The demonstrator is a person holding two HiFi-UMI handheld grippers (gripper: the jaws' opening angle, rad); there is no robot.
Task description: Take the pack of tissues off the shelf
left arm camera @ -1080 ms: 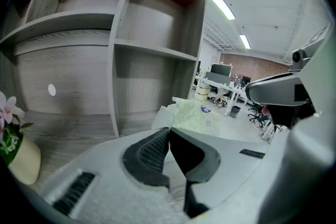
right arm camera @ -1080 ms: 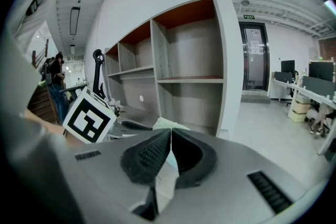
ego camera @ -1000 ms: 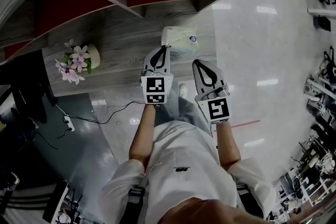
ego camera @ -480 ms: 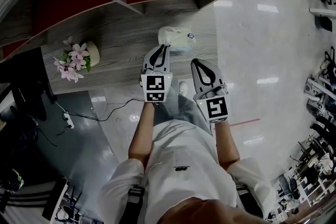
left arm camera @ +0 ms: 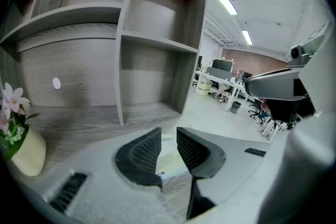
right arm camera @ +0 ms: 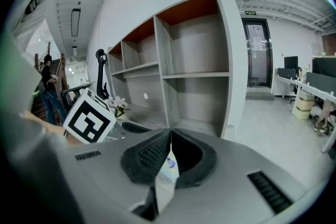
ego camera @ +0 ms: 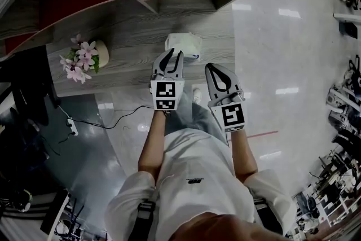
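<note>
The white pack of tissues (ego camera: 182,44) with a small blue mark lies on the grey wooden ledge (ego camera: 130,36) below the shelf compartments. My left gripper (ego camera: 175,53) is at its near edge with its jaws opening. In the left gripper view the pack (left arm camera: 169,161) shows in the gap between the parted pads, and they do not press on it. My right gripper (ego camera: 209,67) hovers just right of the pack with its tips together. In the right gripper view a strip of the pack (right arm camera: 167,176) shows through the slit below the closed tips (right arm camera: 169,131).
A cream pot of pink flowers (ego camera: 84,59) stands on the ledge to the left. Upright dividers (left arm camera: 125,39) split the shelf into compartments behind. On the floor lie a power strip and cable (ego camera: 72,128). Office desks (left arm camera: 226,86) stand farther off.
The left gripper's jaws have parted. The pack has shifted left and nearer on the ledge. The right gripper has barely moved.
</note>
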